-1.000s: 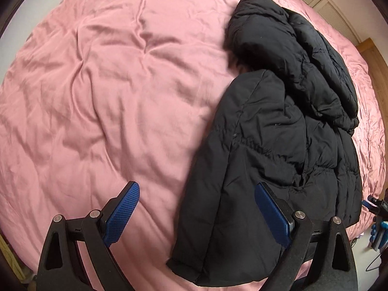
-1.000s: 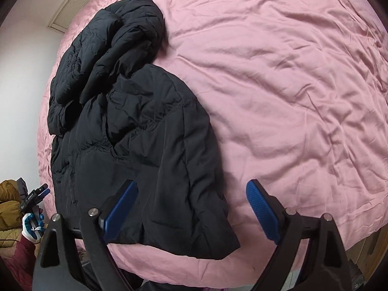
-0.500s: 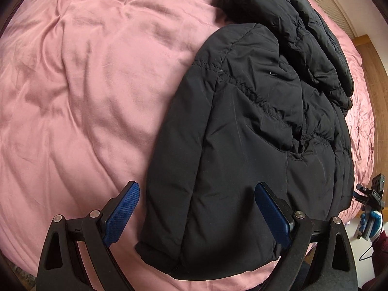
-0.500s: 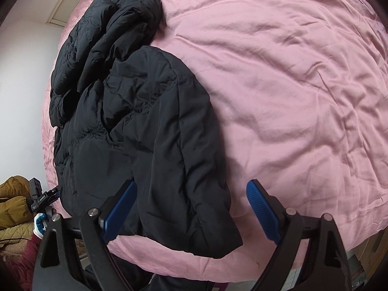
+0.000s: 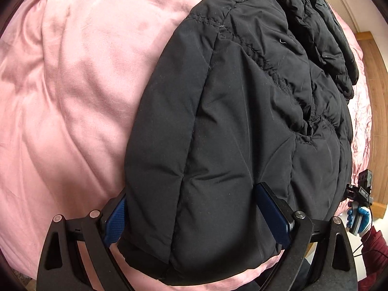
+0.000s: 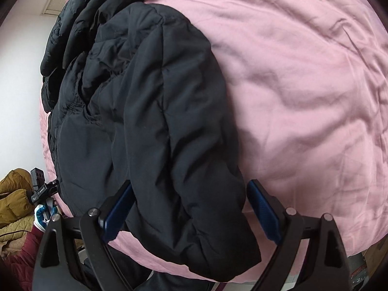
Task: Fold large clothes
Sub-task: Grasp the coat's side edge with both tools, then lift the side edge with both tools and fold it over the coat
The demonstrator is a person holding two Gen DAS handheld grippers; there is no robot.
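So the black puffer jacket [image 5: 230,121] is lying on the pink bedsheet [image 5: 72,84]; the left gripper [image 5: 191,215] is spread wide with the jacket's near hem bulging up between its blue pads, though I can't tell if they're touching it. Right gripper [image 6: 191,208] is wide open too, straddling the jacket's sleeve end; the sheet runs off to its right.

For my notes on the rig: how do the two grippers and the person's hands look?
Each gripper, left and right, has black plastic arms with triangular cut-outs, silver pivot pins and blue textured pads. The left hand and the right hand wear blue and white gloves, with a dark red sleeve below.
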